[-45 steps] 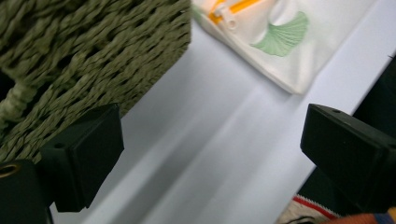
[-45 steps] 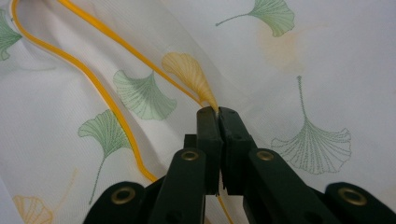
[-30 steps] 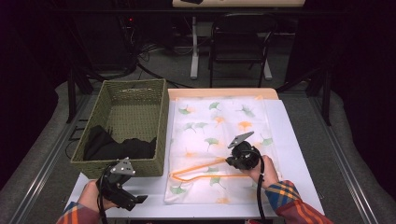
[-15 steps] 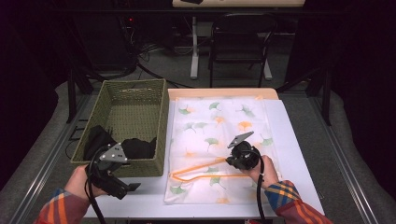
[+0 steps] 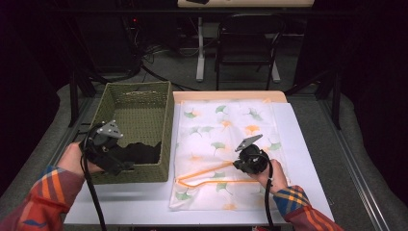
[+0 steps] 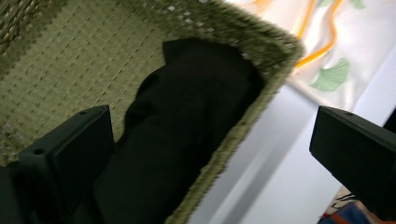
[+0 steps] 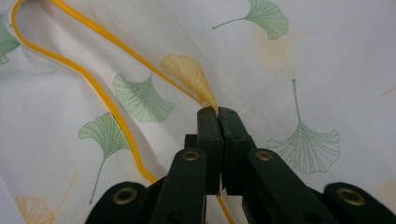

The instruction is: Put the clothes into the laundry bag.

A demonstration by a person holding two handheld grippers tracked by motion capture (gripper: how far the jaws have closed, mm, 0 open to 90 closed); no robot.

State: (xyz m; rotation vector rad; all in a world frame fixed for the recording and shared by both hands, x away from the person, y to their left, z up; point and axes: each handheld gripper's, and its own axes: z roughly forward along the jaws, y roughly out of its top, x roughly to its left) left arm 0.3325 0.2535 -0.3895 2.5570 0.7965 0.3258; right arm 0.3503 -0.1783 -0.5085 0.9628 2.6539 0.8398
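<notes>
White tabletop [image 5: 298,144] carries everything, and the woven green basket [image 5: 137,96] on its left side is the handy landmark. Right beside the basket, touching its right wall, a pale cloth [image 5: 226,139] printed with green and orange leaves lies spread flat; an orange piping [image 5: 207,171] loops across its near part, towards the basket's near right corner. Inside the basket, heaped against its near wall, sits a black garment [image 5: 139,151].

Over the basket's near left corner the left gripper [image 5: 118,166] is held in a hand, its jaws standing wide apart with nothing between them; in the left gripper view they frame the black garment and the basket's rim.

Well to the right of the basket, the right gripper [image 7: 218,112] rests on the cloth, jaws pressed together and pinching a fold of the cloth right at the orange piping.
</notes>
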